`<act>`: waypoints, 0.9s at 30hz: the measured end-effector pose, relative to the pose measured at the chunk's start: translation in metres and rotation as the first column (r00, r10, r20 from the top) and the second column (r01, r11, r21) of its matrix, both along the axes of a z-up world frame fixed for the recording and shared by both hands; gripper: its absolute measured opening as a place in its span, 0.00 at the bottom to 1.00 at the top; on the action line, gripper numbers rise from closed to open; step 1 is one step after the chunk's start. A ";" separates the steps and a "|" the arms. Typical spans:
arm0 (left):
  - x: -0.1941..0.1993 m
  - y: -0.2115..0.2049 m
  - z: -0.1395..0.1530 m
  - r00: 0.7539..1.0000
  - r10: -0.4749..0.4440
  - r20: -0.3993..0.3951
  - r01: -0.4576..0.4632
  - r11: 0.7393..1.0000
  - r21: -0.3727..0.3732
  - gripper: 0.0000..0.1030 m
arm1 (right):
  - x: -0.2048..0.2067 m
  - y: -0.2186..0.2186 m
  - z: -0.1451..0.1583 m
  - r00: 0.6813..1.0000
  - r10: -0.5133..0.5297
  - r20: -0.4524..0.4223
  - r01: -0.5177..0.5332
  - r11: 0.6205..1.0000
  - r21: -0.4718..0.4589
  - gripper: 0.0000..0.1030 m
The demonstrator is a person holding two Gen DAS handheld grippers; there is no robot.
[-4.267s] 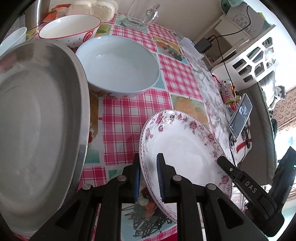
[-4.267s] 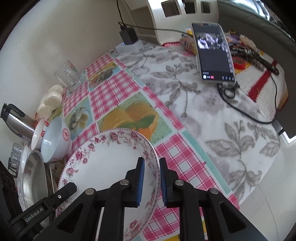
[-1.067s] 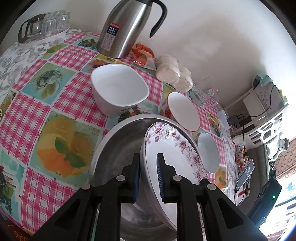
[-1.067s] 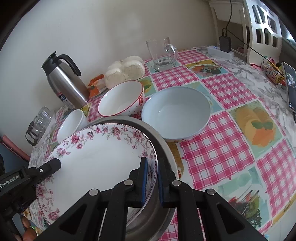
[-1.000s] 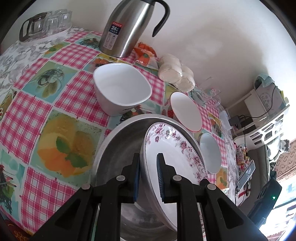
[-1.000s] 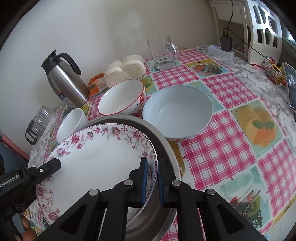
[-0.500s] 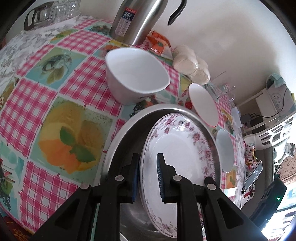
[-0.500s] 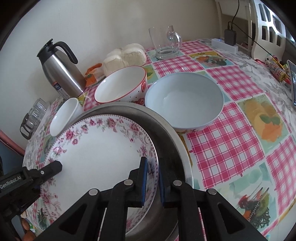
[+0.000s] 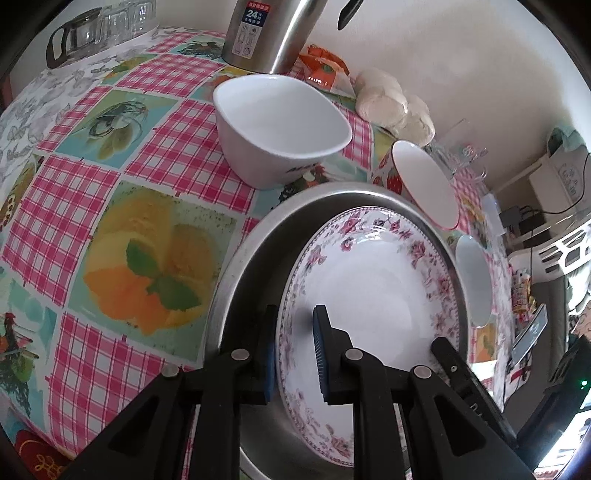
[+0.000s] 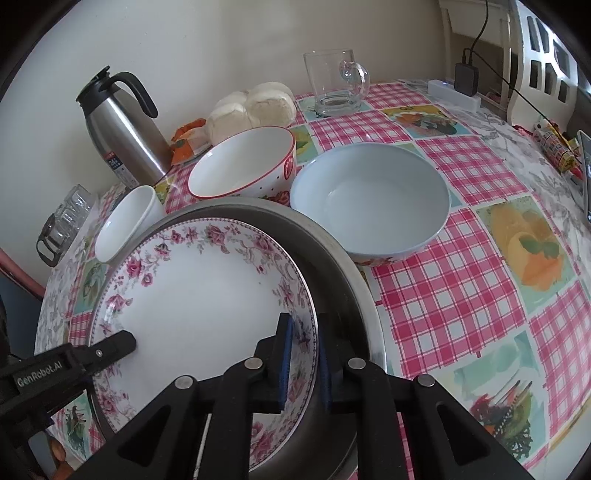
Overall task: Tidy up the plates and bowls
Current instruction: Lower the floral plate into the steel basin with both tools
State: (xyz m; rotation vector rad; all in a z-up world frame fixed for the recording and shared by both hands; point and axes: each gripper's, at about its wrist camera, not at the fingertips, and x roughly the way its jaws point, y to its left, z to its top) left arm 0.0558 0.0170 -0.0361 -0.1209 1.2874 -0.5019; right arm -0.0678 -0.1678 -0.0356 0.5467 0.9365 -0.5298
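A white plate with a pink flower rim (image 9: 373, 295) (image 10: 199, 295) lies inside a large steel pan (image 9: 251, 258) (image 10: 340, 266). My left gripper (image 9: 295, 349) straddles the plate's near rim, its jaws a little wider than the rim. My right gripper (image 10: 303, 360) straddles the opposite rim, its jaws also slightly parted. Beside the pan stand a pale blue bowl (image 10: 373, 199), a red-rimmed bowl (image 10: 243, 162) and a small white bowl (image 9: 277, 125) (image 10: 125, 221).
A steel thermos (image 10: 118, 129), a bag of buns (image 10: 255, 107) and a glass mug (image 10: 332, 81) stand along the wall. Glasses (image 9: 99, 26) sit at the table's far corner. A phone (image 9: 528, 332) lies past the bowls. The checked tablecloth (image 10: 480, 295) spreads to the right.
The plate has come down from tilted above the pan to lying in it. Both grippers' jaws have widened slightly around its rim.
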 end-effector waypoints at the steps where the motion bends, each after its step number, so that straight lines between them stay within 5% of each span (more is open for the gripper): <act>1: -0.001 -0.001 -0.001 1.000 -0.001 -0.001 0.001 1.000 0.006 0.17 | -0.001 -0.001 0.000 1.000 -0.002 -0.004 0.002 1.000 -0.002 0.15; 27: -0.007 -0.006 -0.008 0.997 0.018 -0.071 -0.016 1.000 0.025 0.18 | -0.003 -0.003 0.007 0.999 0.024 -0.032 -0.024 1.000 -0.013 0.15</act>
